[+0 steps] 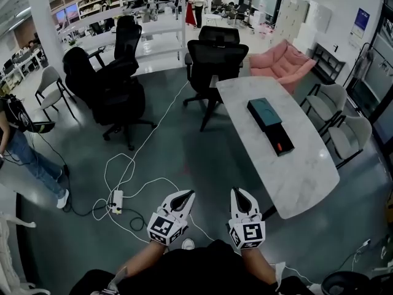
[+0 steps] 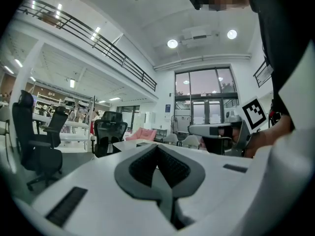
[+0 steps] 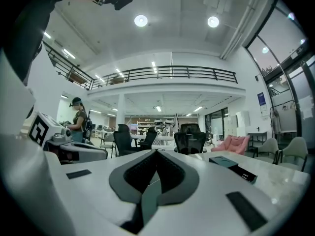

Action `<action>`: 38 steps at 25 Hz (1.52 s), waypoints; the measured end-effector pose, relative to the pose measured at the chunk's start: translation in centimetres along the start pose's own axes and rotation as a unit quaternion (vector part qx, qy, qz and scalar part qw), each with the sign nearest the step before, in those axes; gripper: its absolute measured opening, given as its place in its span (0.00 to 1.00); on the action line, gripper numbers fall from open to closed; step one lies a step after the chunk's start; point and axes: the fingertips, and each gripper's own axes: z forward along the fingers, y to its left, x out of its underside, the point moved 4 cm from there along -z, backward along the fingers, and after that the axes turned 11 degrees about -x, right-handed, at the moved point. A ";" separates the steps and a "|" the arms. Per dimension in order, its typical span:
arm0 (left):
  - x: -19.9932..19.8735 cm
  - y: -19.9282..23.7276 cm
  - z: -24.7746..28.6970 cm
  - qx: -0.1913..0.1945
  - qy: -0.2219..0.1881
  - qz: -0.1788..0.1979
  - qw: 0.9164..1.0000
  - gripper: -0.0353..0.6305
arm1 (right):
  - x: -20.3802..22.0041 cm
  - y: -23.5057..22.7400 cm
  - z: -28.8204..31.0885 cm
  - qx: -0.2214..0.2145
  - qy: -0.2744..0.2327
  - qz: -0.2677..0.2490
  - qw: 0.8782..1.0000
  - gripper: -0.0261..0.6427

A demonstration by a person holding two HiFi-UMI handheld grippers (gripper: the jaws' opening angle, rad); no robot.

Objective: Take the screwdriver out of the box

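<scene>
A dark teal box (image 1: 265, 114) lies on the white marble table (image 1: 307, 171) ahead and to the right. A black tray (image 1: 282, 142) with a small orange mark sticks out of its near end. I cannot make out the screwdriver itself. Both grippers hang low over the floor in front of me, well short of the table. My left gripper (image 1: 186, 196) is shut and holds nothing, its tips meeting in the left gripper view (image 2: 157, 147). My right gripper (image 1: 240, 193) is shut and empty as well (image 3: 156, 152); its view shows the box (image 3: 231, 165) to the right.
Black office chairs (image 1: 215, 57) (image 1: 120, 100) stand on the floor beyond the grippers. White cables and a power strip (image 1: 116, 200) lie on the floor to the left. Grey chairs (image 1: 350, 134) and a pink sofa (image 1: 284, 60) flank the table's far side. A person (image 1: 18, 146) stands at the left.
</scene>
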 end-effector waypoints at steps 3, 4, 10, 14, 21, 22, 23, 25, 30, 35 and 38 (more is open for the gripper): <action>-0.4 0.6 0.3 0.004 -0.002 0.004 1.000 0.06 | -0.1 0.1 0.5 0.002 0.002 0.000 1.000 0.07; -0.6 0.7 0.5 0.005 -0.002 0.005 1.000 0.06 | -0.2 -0.1 0.6 0.003 0.002 0.000 1.000 0.07; -0.9 1.3 3.3 0.001 -0.002 0.011 1.000 0.06 | -0.4 -2.8 2.2 -0.005 0.000 -0.003 1.000 0.07; -1.3 1.4 6.1 -0.002 -0.004 0.015 1.000 0.06 | -0.6 -5.3 3.7 -0.014 -0.001 -0.008 1.000 0.07; -1.9 1.5 11.2 -0.011 -0.003 0.014 1.000 0.06 | -0.6 -9.8 5.7 -0.027 -0.006 -0.017 0.999 0.07; -1.8 1.5 11.9 -0.013 -0.001 0.015 1.000 0.06 | -0.5 -10.4 5.9 -0.028 -0.009 -0.019 0.999 0.07; -1.7 1.6 12.6 -0.015 0.000 0.015 1.000 0.06 | -0.5 -11.1 6.1 -0.029 -0.011 -0.021 0.999 0.07; -1.5 1.5 13.8 -0.019 0.003 0.014 1.000 0.06 | -0.4 -12.4 6.4 -0.030 -0.014 -0.023 0.999 0.07; -1.3 0.9 16.5 -0.031 0.005 0.013 0.999 0.06 | 0.2 -15.4 6.3 -0.032 -0.016 -0.025 0.999 0.07; -1.9 0.3 19.3 -0.036 -0.007 -0.006 0.999 0.06 | 1.2 -18.2 5.7 -0.019 -0.015 -0.008 1.000 0.07; -1.8 0.1 20.4 -0.025 -0.002 -0.020 0.999 0.06 | 1.2 -19.2 5.7 -0.011 -0.018 0.006 1.000 0.07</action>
